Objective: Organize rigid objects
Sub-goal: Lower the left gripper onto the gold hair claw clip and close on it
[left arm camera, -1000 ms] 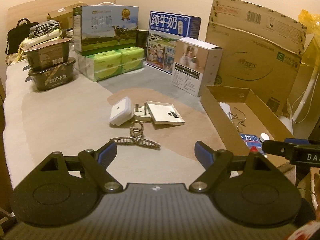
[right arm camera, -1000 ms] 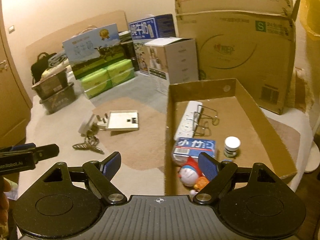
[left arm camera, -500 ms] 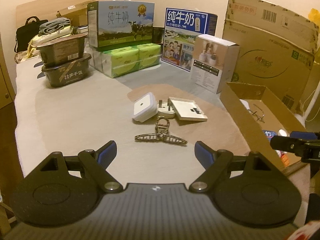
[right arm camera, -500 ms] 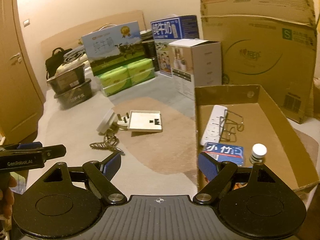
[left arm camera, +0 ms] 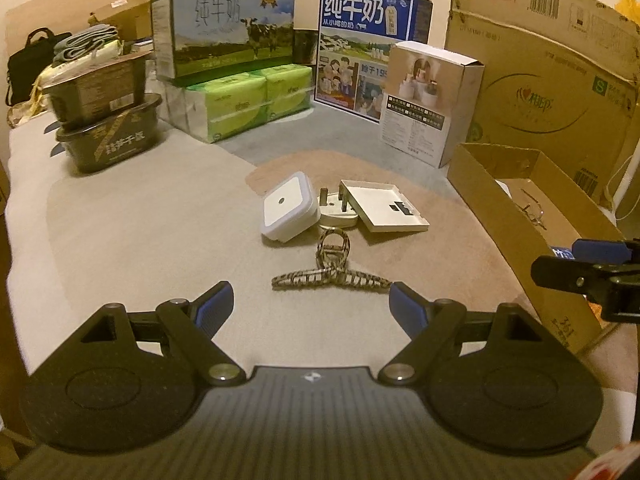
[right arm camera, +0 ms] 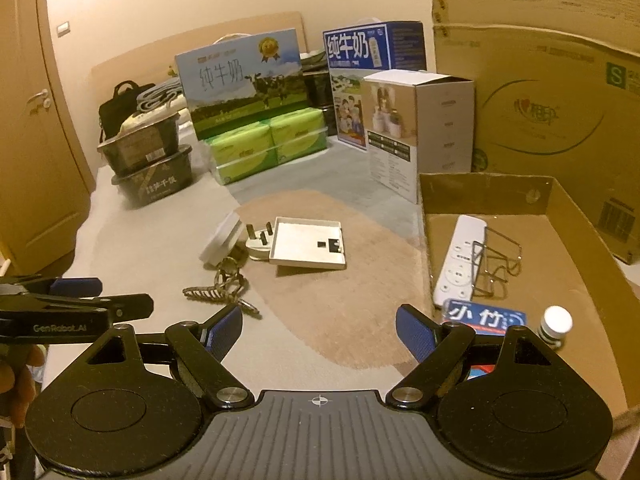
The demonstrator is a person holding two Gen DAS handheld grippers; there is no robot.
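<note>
You brought both grippers forward and a little down over the last second, so the loose things on the bed cover grew larger in both wrist views. Your left gripper (left arm camera: 311, 304) arrived just in front of the hair claw (left arm camera: 330, 271), which lay on the cover between its two blue pads but not touched by them. Its jaws stood wide apart and held nothing. Your right gripper (right arm camera: 319, 330) was also wide apart and empty; it pointed at the bare cover between the loose things and the cardboard tray (right arm camera: 484, 196). I judge from this that you were at the approach step: nothing was gripped yet, and the hair claw looked like the first candidate for the left side.

Behind the claw three more things waited on the cover, close together: a white square night light (left arm camera: 287, 207), a white plug (left arm camera: 335, 212) touching it, and a flat white cover plate (left arm camera: 385, 208) which leaned over the plug.

The cardboard tray stood at the right, open at the top. Inside it you already had a white remote (right arm camera: 460, 262), a bent wire rack (right arm camera: 498, 262) beside and partly over the remote, a blue package (right arm camera: 486, 318) nearer to you, and a small bottle with white cap (right arm camera: 556, 326) just beside that package. Part of the tray floor at the far right was free, so there was place for the four things outside.
</note>
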